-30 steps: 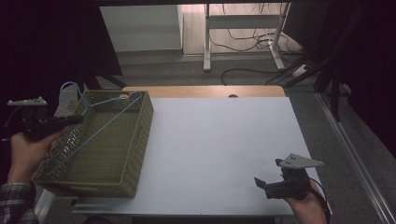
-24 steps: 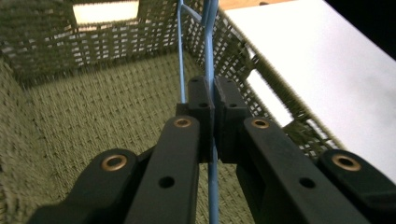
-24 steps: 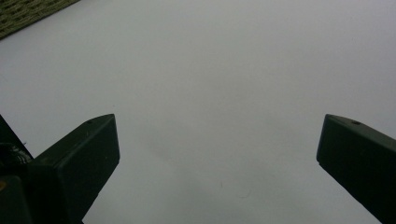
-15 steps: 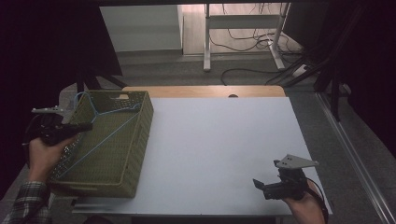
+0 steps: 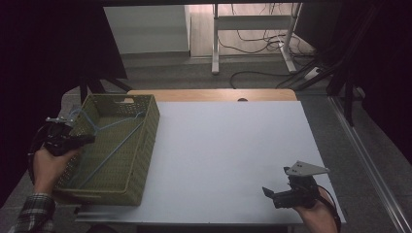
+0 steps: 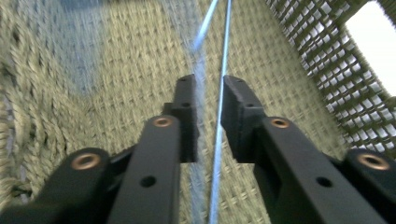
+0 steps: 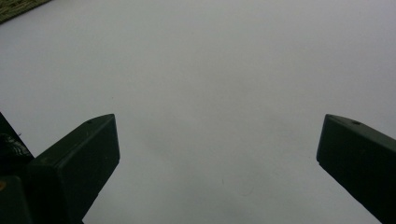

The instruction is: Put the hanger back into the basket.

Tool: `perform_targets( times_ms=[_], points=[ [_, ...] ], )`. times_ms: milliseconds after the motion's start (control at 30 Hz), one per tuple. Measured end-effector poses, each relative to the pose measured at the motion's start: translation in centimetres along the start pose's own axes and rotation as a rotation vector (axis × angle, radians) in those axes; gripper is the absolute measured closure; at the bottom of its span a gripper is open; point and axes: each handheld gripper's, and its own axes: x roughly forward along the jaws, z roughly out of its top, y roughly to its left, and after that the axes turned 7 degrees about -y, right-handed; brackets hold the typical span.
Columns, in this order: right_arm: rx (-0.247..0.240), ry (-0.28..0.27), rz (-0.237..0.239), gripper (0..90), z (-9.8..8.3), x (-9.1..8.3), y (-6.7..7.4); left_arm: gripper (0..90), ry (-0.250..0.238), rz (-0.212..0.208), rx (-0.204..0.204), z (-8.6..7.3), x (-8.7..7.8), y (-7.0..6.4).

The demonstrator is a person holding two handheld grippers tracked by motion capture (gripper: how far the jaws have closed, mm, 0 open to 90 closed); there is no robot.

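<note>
A green woven basket (image 5: 142, 160) stands at the table's left end, and a light blue wire hanger (image 5: 112, 151) lies slanted inside it. My left gripper (image 5: 90, 139) reaches over the basket's left rim. In the left gripper view its jaws (image 6: 209, 84) have just been opening; the hanger's wire (image 6: 226, 42) runs through the narrow gap without being pressed, above the basket's woven floor (image 6: 116, 70). My right gripper (image 5: 266, 191) rests near the white table's (image 5: 228, 141) front right corner, open wide (image 7: 217, 123) over bare tabletop (image 7: 210, 56).
A wooden strip (image 5: 209, 95) runs along the table's far edge. Beyond it are a white desk frame (image 5: 252, 29) and cables (image 5: 252, 73) on the floor. Dark curtains hang at left and right.
My left hand has sunk, lowering the hanger from above the basket's rim down into the basket. The right hand has kept still.
</note>
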Motion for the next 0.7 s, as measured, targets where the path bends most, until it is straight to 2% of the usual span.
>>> perform_targets(
  times_ms=[100, 167, 300, 400, 500, 600, 700],
  points=[
    [0.002, -0.004, 0.0, 0.0, 0.0, -0.1, 0.0, 63.4, -0.02, 0.027, -0.001, -0.1, -0.4, -0.5],
    [0.002, -0.011, 0.001, 0.0, 0.1, -0.3, 0.0, 56.1, -0.047, 0.014, 0.007, -0.2, -0.9, -1.0],
    [0.005, -0.022, 0.001, 0.0, 0.2, -0.6, 0.0, 42.7, -0.116, -0.068, 0.035, -0.2, -1.8, -2.9],
    [0.003, -0.027, -0.008, 0.0, 0.3, -0.8, 0.2, 38.3, -0.151, -0.12, 0.079, -0.1, -2.6, -4.7],
    [-0.006, -0.025, -0.015, 0.0, 0.3, -1.0, 0.4, 32.0, -0.195, -0.17, 0.098, -0.2, -3.1, -6.5],
    [-0.009, -0.02, -0.013, 0.0, 0.3, -1.0, 0.5, 27.5, -0.192, -0.197, 0.131, -0.3, -3.3, -8.5],
    [-0.013, -0.017, -0.011, 0.0, 0.2, -1.0, 0.4, 24.6, -0.197, -0.225, 0.156, -0.5, -3.3, -9.9]
  ],
)
